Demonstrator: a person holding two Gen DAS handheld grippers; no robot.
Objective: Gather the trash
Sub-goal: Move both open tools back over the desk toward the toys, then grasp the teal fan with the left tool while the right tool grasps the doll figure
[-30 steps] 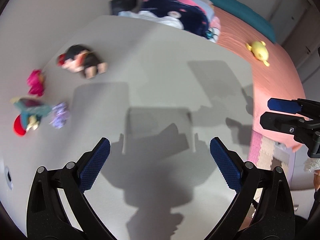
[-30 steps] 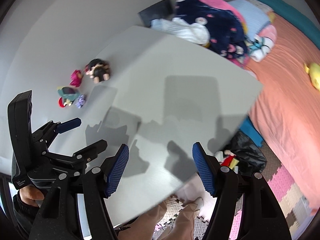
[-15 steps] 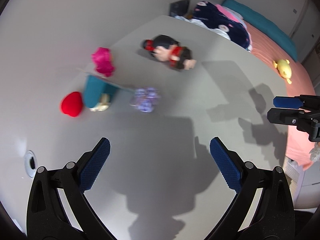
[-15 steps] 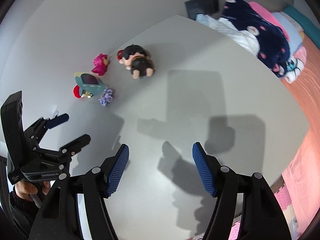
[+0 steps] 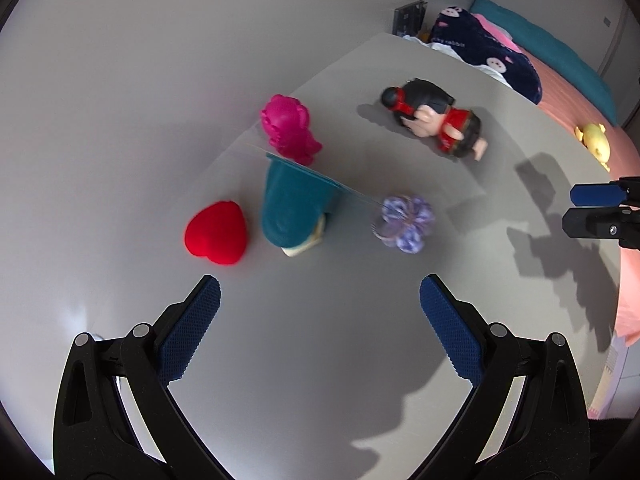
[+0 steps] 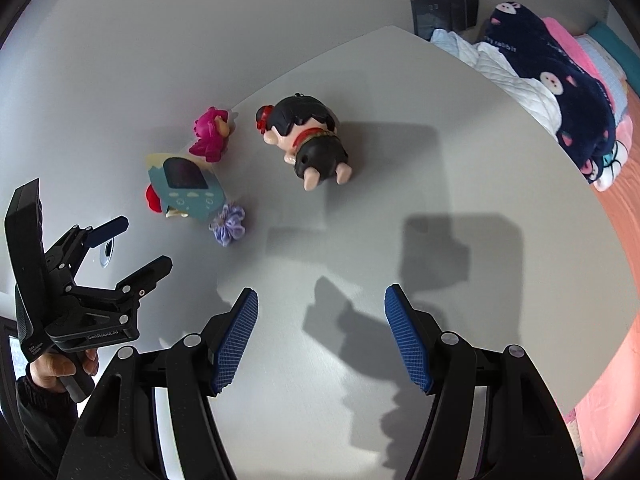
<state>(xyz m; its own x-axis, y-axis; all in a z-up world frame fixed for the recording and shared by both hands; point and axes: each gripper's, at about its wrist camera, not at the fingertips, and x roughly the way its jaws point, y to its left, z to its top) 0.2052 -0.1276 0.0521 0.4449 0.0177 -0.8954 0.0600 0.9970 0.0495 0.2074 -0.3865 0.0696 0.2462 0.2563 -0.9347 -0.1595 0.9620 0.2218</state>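
Note:
A cluster of small items lies on the grey table (image 5: 352,364): a red heart (image 5: 216,234), a teal egg-shaped device (image 5: 294,208), a pink toy figure (image 5: 288,130), a purple flower-shaped piece (image 5: 406,222) and a black-haired doll (image 5: 436,124) lying down. My left gripper (image 5: 320,320) hangs open just short of the heart and the teal device, with nothing between its fingers. In the right wrist view the doll (image 6: 310,144) and purple piece (image 6: 229,224) lie well ahead of my right gripper (image 6: 322,328), which is open and empty. The left gripper (image 6: 132,244) shows there at the left.
Beyond the table's far right edge lies a bed with an orange cover (image 5: 568,96), a dark patterned blanket (image 6: 560,76) and a yellow plush (image 5: 594,140). A dark box (image 6: 444,12) leans on the wall. A cable hole (image 6: 106,252) is in the table near the left gripper.
Both grippers have travelled left across the table toward the cluster of small items, which now sits closer and more central in both views. Jaws stayed as they were.

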